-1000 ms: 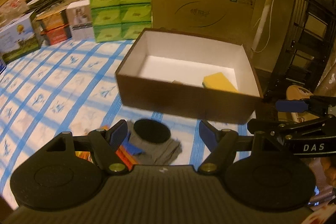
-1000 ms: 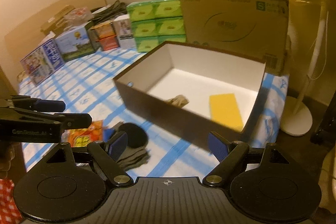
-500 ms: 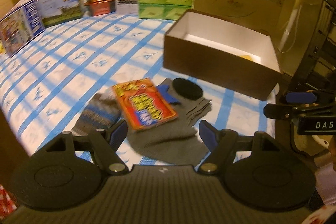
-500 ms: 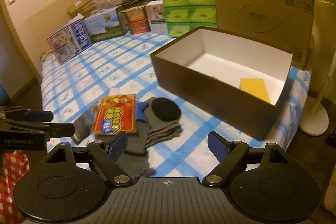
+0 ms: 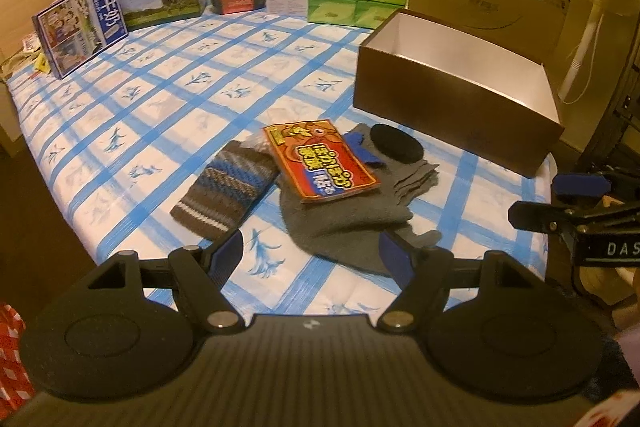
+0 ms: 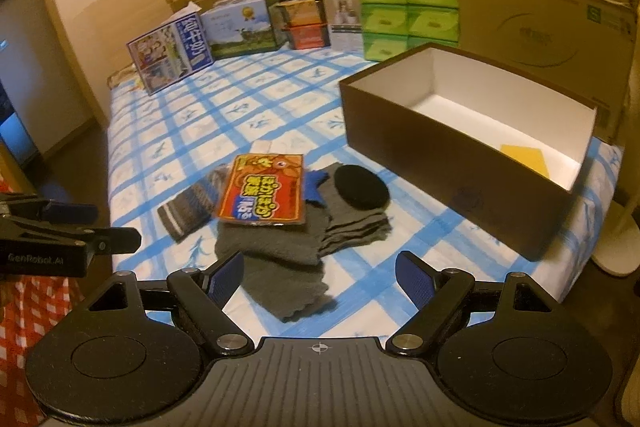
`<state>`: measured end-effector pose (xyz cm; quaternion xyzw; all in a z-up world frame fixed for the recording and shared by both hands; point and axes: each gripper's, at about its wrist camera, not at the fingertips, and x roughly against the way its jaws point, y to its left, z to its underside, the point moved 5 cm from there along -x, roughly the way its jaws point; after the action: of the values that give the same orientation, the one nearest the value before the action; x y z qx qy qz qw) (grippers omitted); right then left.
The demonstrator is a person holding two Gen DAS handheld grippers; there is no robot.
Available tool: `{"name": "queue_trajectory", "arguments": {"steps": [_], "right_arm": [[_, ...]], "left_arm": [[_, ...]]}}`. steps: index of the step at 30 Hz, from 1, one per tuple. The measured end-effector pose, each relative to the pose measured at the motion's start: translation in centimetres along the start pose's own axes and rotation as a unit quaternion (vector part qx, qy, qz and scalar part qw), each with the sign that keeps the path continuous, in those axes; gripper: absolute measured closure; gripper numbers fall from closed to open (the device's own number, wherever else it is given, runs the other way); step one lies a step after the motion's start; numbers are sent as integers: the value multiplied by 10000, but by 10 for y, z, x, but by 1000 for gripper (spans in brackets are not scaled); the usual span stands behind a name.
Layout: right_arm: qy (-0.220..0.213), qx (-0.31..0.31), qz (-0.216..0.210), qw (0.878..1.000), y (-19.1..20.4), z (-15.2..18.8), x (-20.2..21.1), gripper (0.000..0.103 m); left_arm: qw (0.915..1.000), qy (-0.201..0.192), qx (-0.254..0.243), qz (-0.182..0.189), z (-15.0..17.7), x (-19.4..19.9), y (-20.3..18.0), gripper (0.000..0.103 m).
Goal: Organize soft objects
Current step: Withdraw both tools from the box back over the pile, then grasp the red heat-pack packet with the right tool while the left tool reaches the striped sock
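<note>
- The striped brown-and-blue knitted sock (image 5: 227,191) lies at the left of the pile on the blue-and-white checked bedsheet (image 5: 168,83); the left wrist view shows its whole length, while in the right wrist view it (image 6: 188,207) is half hidden under the packet.
- The flat orange printed packet (image 5: 320,159) rests on top of the grey folded cloth (image 5: 348,219), its left edge overlapping the sock.
- A small blue fabric scrap (image 5: 362,149) lies just right of the packet, touching the round black pad (image 5: 396,148), which sits on the cloth's far right part.
- The open brown cardboard box with white inside (image 5: 452,103) stands to the right, apart from the pile. Only the right wrist view looks into it and shows a yellow sponge (image 6: 524,155) on its floor at the near right.
- The left gripper (image 5: 310,257) hangs over the near edge of the cloth, jaws spread wide, nothing between them.
- The right gripper (image 6: 320,277) hangs likewise, jaws spread and empty; each view catches the other gripper at its edge.
</note>
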<state>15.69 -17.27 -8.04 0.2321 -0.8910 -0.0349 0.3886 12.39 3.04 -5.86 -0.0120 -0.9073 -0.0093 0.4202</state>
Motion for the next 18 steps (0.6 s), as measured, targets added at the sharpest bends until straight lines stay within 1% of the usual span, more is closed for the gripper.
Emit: {"name": "queue_trajectory", "arguments": {"steps": [6,13,18], "right_arm": [[34,192,-81,9998,14,7,-10,20],[108,525,-177,9984,32,11,-36,20],[81,1022,-169,9946,49,10,-64,20]], "left_arm": [[9999,-1,56,-106,7,-6,11,30],[9995,177,153,-202,14,-24,28,31],[9992,221,167,-279,12,-43,38,32]]}}
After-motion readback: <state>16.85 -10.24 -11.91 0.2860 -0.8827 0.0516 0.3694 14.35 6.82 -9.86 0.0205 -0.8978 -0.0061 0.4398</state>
